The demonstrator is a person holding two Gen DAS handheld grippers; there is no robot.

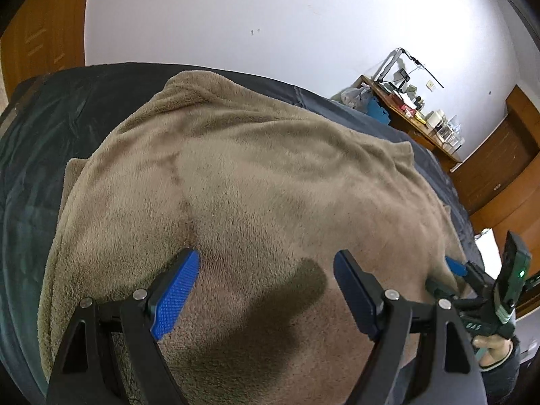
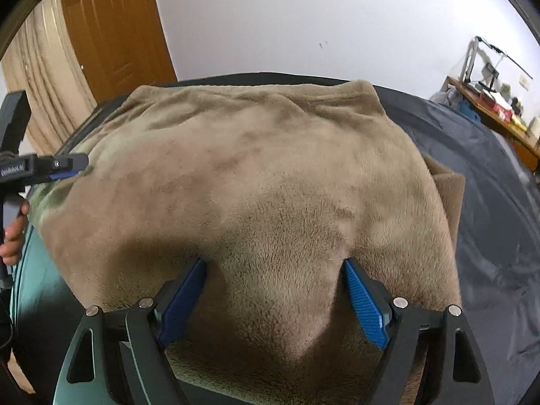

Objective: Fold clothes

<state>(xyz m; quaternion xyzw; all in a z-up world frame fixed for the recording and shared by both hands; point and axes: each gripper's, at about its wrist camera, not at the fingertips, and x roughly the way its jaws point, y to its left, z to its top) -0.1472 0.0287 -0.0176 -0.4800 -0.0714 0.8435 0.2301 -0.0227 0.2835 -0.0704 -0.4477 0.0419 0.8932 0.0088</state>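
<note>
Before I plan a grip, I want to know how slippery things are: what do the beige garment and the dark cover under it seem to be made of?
Garment: probably plush fleece, matte, with a short fuzzy pile. Cover: apparently a smooth, thin woven fabric with a slight sheen and fine creases.

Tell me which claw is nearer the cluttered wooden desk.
Right. The right claw is over the fleece on the side toward the desk; the left claw is at the fleece's opposite edge, farther away.

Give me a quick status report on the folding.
Left gripper open, nothing held. Right gripper open, fleece between the pads, not pinched. Tan fleece garment spread on the dark bed cover. Nothing in the way.
</note>
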